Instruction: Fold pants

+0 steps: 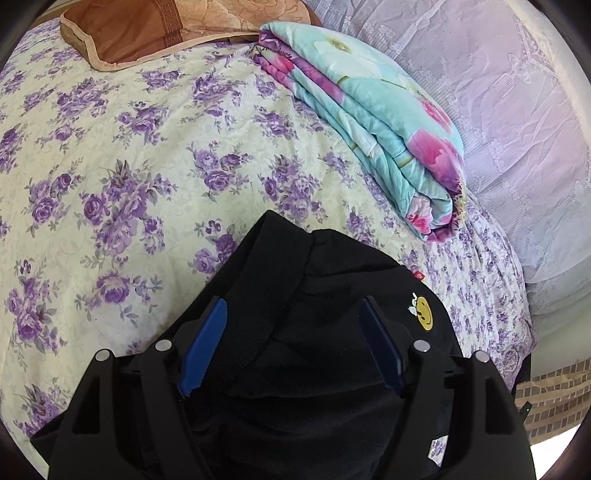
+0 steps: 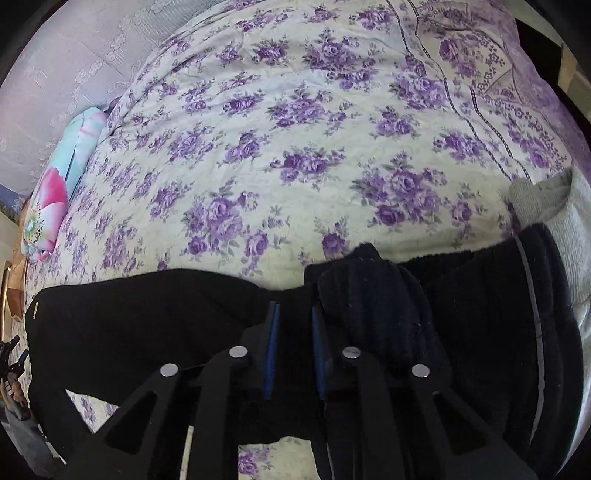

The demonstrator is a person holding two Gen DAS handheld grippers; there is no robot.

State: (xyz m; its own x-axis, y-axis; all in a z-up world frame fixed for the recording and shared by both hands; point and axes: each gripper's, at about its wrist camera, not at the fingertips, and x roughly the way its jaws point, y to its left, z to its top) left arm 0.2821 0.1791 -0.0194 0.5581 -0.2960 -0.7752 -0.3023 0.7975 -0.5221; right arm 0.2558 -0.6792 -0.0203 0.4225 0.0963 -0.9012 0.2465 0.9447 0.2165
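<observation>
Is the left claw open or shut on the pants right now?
Open. The left claw has its blue fingers spread wide apart over the black fabric pants, with cloth lying loose between them.

One pair of black pants (image 1: 332, 295), one folded turquoise quilt (image 1: 369, 110), one brown pillow (image 1: 147, 29), one floral bedspread (image 1: 147, 147), two grippers: left (image 1: 295, 314), right (image 2: 293, 314).

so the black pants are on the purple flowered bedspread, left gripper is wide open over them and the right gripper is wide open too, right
Not quite. The black pants do lie on the purple flowered bedspread, and the left gripper is wide open over them. But the right gripper is not wide open: the right wrist view shows it nearly closed, pinching a fold of the pants.
</observation>
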